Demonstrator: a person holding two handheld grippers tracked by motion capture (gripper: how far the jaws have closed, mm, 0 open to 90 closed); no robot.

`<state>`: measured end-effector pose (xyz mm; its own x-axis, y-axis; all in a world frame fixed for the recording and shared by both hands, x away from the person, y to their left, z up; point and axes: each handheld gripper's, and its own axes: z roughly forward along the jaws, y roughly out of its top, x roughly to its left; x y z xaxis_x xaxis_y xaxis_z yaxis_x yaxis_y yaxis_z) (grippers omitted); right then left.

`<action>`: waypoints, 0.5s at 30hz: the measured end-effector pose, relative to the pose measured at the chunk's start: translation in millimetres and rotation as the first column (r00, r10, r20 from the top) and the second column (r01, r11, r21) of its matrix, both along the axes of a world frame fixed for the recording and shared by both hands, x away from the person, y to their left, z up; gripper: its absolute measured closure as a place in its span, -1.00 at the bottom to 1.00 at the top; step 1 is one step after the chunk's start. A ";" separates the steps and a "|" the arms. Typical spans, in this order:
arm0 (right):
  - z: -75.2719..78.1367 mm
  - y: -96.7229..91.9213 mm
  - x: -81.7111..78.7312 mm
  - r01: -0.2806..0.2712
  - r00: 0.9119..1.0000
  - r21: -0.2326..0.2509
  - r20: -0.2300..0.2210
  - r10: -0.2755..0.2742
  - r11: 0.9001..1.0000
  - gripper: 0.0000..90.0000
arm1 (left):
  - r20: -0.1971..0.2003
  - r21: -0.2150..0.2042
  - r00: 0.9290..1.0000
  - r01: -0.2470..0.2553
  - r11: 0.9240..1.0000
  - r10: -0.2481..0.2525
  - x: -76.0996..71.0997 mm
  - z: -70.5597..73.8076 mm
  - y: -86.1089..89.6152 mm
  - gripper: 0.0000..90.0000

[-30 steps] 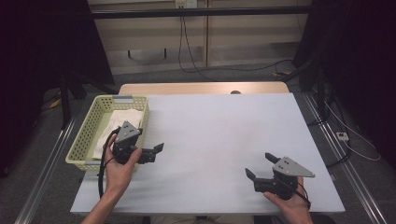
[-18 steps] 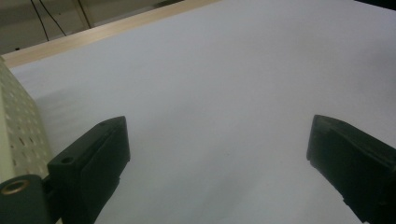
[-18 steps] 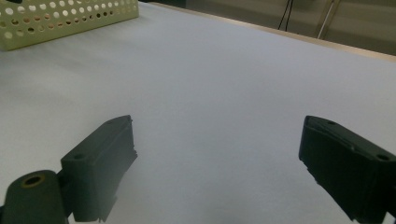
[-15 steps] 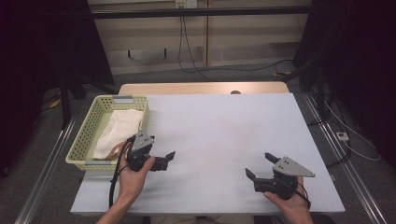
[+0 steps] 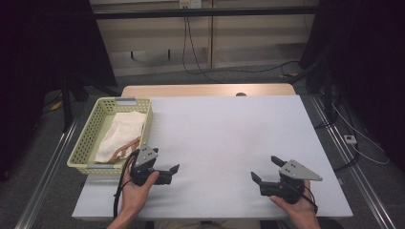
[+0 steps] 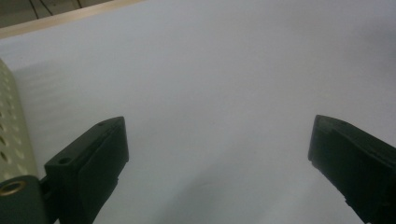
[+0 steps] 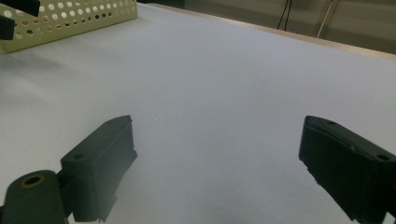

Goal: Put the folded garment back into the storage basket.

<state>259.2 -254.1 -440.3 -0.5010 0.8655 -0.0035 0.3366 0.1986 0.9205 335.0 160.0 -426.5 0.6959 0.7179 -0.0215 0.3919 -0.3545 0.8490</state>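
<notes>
Fingers of my left gripper (image 5: 173, 168) and right gripper (image 5: 265, 170) both spread wide, grasping nothing, low over the white surface (image 5: 229, 138), the left just beside the near-left basket (image 5: 86, 143) holding the folded cloth (image 5: 122, 133), presumably my next pick.

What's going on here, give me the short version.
A person at a white table holds a two-jaw gripper in each hand. The left gripper sits open and empty beside the yellow basket, which holds a folded white cloth. The right gripper, also open and empty, rests near the table's front right.
</notes>
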 end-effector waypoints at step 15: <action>1.2 -0.8 -2.0 -0.008 1.000 0.014 0.002 0.008 1.000 -0.76 | 0.033 -0.068 0.997 -0.062 0.996 0.064 -13.4 -4.5 10.1 -0.89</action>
<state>257.1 -255.0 -439.1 -0.5075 0.8616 0.0080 0.3333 0.1877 0.9239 321.6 170.1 -431.0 0.6503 0.7582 -0.0470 0.3814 -0.2723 0.8834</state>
